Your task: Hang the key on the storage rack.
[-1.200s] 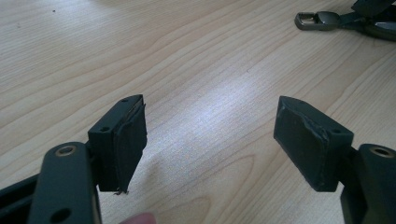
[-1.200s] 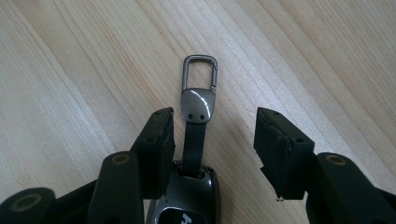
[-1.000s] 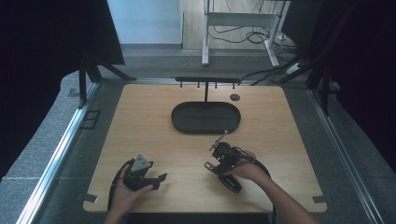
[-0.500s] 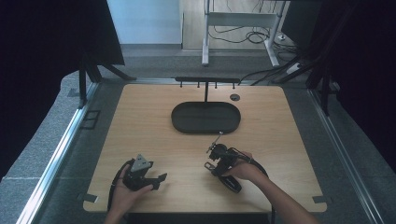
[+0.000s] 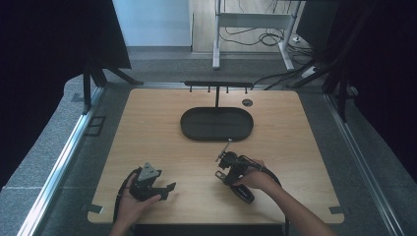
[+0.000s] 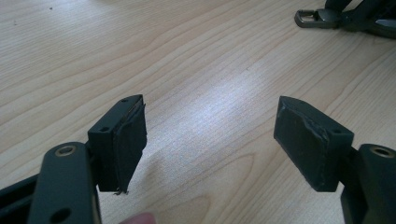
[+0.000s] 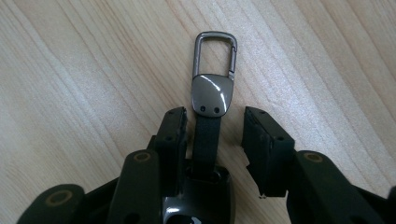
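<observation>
A car key fob lies on the wooden table: a glossy dark body, a black strap and a silver clip that points away from me. My right gripper straddles the strap. Its jaws have just been closing, the left pad sits close beside the strap, and a gap remains on the right. In the high view this gripper is at front centre-right with the clip beyond it. My left gripper stands open over bare wood at the front left.
A black oval tray sits at the middle back of the table, with a low hook rack behind it and a small round grommet to its right. Cables trail from both grippers toward the front edge.
The right gripper's jaws have drawn in a little around the strap. Both hands stay almost where they were.
</observation>
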Demonstrator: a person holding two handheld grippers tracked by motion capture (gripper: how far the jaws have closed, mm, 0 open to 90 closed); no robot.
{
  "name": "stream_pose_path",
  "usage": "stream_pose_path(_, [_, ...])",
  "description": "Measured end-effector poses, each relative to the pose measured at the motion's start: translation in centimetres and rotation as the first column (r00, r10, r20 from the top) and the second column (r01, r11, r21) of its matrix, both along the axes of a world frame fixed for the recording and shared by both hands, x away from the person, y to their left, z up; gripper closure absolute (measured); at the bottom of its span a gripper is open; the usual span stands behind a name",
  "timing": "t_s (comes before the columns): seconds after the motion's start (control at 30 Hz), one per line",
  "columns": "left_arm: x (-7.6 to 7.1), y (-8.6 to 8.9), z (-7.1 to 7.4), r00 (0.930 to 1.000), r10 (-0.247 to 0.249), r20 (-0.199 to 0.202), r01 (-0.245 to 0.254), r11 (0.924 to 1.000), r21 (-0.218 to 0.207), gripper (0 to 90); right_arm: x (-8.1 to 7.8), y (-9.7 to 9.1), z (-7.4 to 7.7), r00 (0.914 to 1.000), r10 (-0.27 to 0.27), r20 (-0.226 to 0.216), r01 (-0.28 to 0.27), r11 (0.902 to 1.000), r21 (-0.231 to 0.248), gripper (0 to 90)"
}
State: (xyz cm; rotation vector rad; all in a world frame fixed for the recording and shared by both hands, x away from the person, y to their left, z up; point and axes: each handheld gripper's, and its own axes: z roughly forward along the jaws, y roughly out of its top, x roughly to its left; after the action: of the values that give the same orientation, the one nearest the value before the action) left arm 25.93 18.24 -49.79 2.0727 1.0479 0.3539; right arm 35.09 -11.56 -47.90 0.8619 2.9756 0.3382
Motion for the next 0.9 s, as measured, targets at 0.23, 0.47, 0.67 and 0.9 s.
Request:
stream_pose_path(0.23, [0.00,0.00,0.00,1.0000,0.000,0.000,0.000,1.0000,0.000,25.9,-0.20,0.33,0.03,0.9999,0.004,0.012,-0.003,0.9992,-0.039,64.8])
stream_pose_path(0.47, [0.01,0.01,0.00,1.0000,0.000,0.001,0.000,1.0000,0.000,25.9,-0.28,0.70,0.11,1.0000,0.001,-0.005,-0.001,0.9985,-0.055,71.9])
stream_pose_path(0.67, [0.01,0.01,-0.03,1.0000,0.000,0.000,0.000,1.0000,0.000,25.9,-0.40,0.81,0.13,1.0000,0.003,-0.008,-0.003,0.9981,-0.061,75.9])
stream_pose_path(0.9, [0.00,-0.08,-0.06,1.0000,-0.002,-0.001,0.002,1.0000,0.001,25.9,-0.50,0.84,0.14,0.9999,-0.001,-0.011,0.000,0.9982,-0.060,79.4])
